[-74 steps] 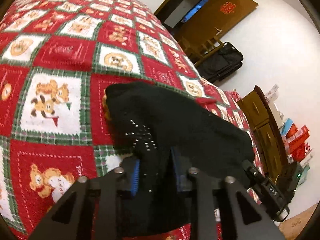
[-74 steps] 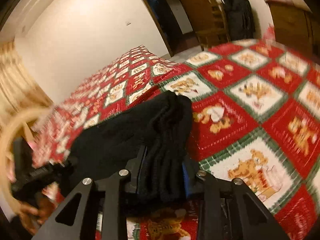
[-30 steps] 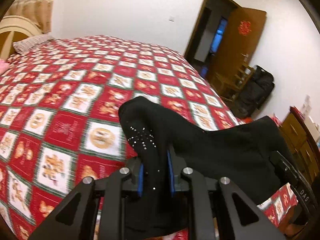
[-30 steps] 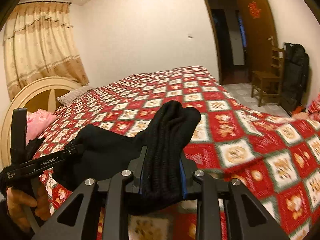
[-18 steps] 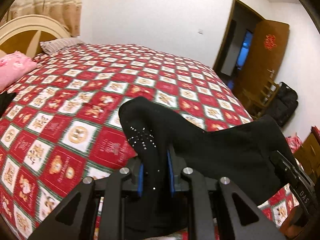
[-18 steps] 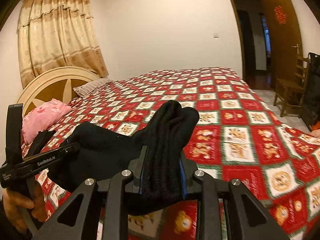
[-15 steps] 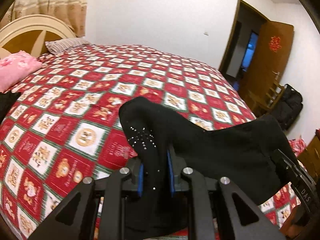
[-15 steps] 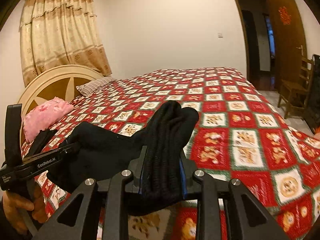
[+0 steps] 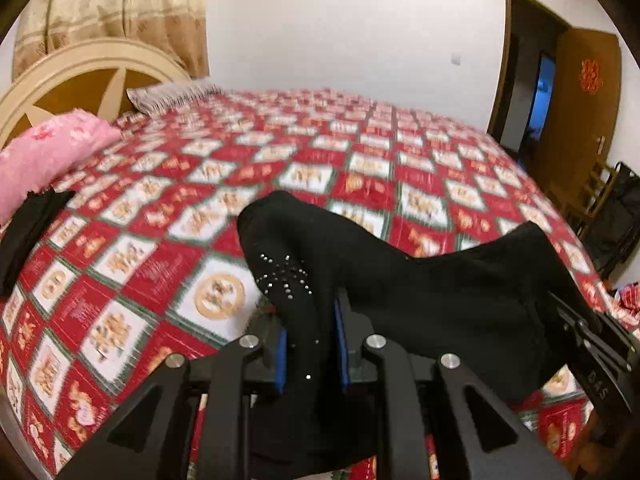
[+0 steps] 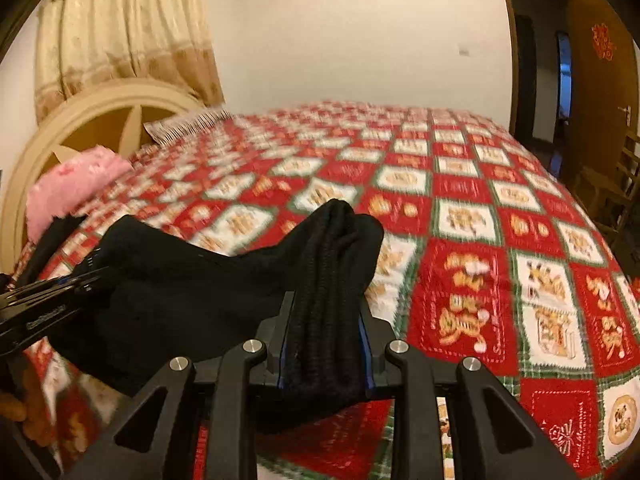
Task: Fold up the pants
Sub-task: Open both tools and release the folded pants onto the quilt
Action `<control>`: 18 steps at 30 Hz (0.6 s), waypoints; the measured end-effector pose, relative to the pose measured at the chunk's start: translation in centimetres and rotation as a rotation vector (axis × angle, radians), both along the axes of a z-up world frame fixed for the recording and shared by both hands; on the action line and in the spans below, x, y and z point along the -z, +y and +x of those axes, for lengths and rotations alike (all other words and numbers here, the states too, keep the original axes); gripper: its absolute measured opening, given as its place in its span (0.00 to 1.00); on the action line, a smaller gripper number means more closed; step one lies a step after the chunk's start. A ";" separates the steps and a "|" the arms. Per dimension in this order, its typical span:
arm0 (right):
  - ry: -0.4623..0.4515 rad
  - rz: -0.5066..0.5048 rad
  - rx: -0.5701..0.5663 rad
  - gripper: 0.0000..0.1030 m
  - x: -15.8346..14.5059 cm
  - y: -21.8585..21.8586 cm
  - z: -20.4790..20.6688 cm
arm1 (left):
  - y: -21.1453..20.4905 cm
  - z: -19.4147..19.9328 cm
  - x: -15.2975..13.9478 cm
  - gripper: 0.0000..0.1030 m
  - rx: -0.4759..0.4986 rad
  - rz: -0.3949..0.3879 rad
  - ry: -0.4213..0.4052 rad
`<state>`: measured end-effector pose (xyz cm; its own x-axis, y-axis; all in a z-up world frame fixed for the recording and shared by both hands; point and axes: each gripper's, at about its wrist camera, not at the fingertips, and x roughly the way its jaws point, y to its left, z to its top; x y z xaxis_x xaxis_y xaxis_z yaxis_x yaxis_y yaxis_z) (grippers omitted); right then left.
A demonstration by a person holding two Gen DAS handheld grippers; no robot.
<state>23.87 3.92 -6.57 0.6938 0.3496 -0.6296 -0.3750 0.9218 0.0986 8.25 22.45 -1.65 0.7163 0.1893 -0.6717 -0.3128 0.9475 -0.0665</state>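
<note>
Pants (image 9: 440, 300), black, hang stretched in the air above the red patchwork bedspread (image 9: 160, 272), well clear of it; the left gripper (image 9: 308, 356) pinches the studded end, the right gripper (image 10: 325, 354) clamps a thick bunched end. That bulky wad could slip, dropping the fold crooked

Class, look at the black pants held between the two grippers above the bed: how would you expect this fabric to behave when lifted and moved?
The black pants are probably floppy: they sag between the left gripper and right gripper. They seem light, since two pinches hold them above the bedspread. The bunched ribbed folds at the right pinch suggest soft, compressible fabric.
</note>
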 end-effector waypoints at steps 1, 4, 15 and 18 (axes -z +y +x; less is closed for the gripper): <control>0.018 -0.012 0.003 0.26 0.7 -0.1 0.4 | 0.3 0.3 0.8 0.22 -0.004 -0.023 0.030; 0.069 -0.004 0.018 0.27 2.3 -0.7 1.3 | 1.4 0.3 2.2 0.36 -0.032 -0.061 0.076; 0.137 0.083 0.078 0.58 2.7 -2.9 2.3 | 7.1 -2.7 4.8 0.44 -0.225 -0.028 0.209; 0.094 0.140 0.172 0.58 0.7 -5.2 0.9 | 7.4 -3.5 5.0 0.44 -0.229 -0.086 0.205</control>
